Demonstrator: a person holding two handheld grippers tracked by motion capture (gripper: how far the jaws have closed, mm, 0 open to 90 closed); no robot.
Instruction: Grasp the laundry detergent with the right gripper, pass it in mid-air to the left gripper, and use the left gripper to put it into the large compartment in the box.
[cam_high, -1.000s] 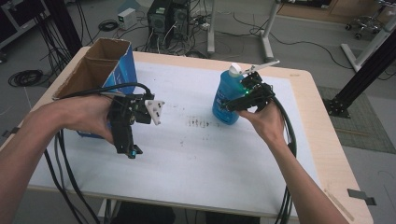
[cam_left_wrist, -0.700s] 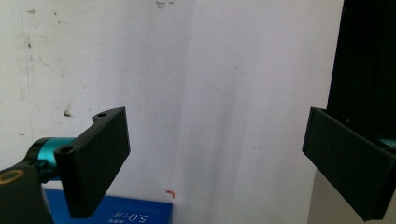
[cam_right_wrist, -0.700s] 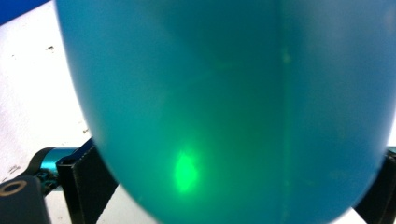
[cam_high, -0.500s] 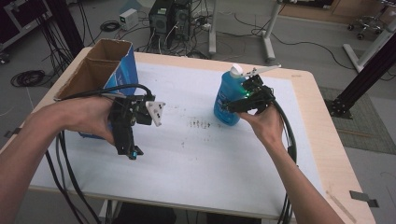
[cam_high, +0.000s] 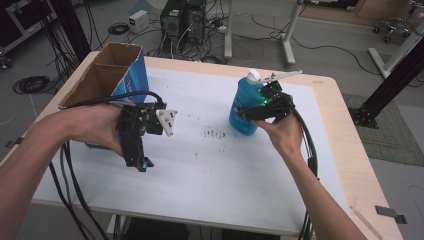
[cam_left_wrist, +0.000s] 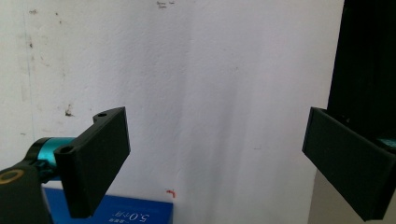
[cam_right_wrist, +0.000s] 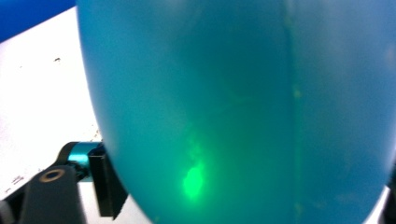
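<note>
Two grippers are held over a table (cam_high: 330, 150) with a white mat (cam_high: 210, 165) on it. The right gripper (cam_high: 250, 112) is at a blue bottle (cam_high: 244, 107). The bottle stands up straight on the far right part of the mat. It has a white cap (cam_high: 254, 76) on top. In the right gripper view the bottle (cam_right_wrist: 243, 107) is very close and sits between the jaws. One black jaw is pressed against its left side. The other jaw is just a dark bit at the right edge, so the jaws look closed on the bottle. A green light shines on the blue plastic. The right hand (cam_high: 282, 132) holds that gripper from the near side.

The left gripper (cam_high: 141, 164) is well apart from the bottle, on the left side of the mat. It points down at the mat and is held up above it. In the left gripper view its jaws are wide open with nothing between them, only white mat (cam_left_wrist: 210, 93) below. The left hand (cam_high: 95, 127) holds it. Black cables (cam_high: 70, 175) hang from it down past the table edge.

A box (cam_high: 107, 75) lies at the far left of the table, just behind the left hand. It is brown inside and blue outside, and its open end faces up and away. A bit of the blue box (cam_left_wrist: 121, 212) is at the bottom of the left gripper view.
</note>
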